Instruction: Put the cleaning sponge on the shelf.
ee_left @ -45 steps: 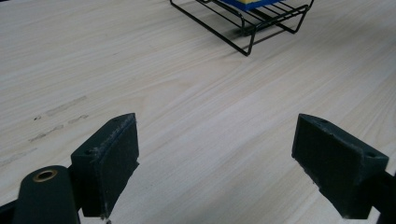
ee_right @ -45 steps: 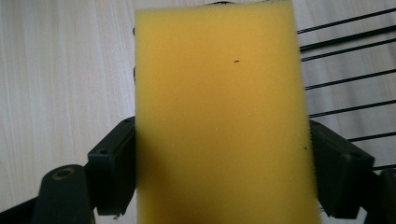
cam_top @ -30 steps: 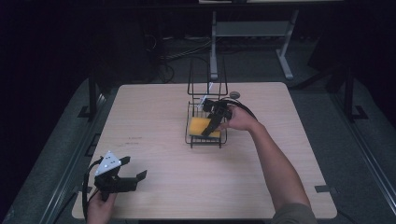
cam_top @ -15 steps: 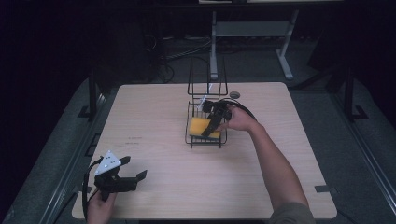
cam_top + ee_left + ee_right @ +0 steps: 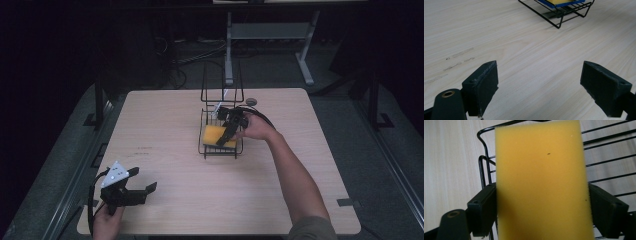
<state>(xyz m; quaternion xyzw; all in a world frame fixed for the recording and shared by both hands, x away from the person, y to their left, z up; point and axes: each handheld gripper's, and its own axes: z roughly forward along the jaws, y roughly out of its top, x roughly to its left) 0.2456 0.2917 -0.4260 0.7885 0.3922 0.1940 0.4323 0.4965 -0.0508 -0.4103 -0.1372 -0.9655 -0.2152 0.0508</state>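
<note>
A yellow sponge (image 5: 213, 134) lies in the black wire basket (image 5: 220, 153) at the middle of the table. My right gripper (image 5: 223, 140) reaches down into the basket from the right, shut on the sponge. In the right gripper view the sponge (image 5: 539, 170) stands between the two jaws, touching both, with the basket wires (image 5: 482, 160) behind it. My left gripper (image 5: 144, 192) rests open near the table's front left corner, nothing between its jaws. The left gripper view (image 5: 539, 82) looks over bare wood toward the basket (image 5: 559, 23) farther off.
The basket has a tall wire back (image 5: 222, 82) on its far side. A small dark round object (image 5: 251, 101) lies behind the basket. The wooden table (image 5: 165, 125) ends at a dark floor with a metal frame (image 5: 270, 35) beyond.
</note>
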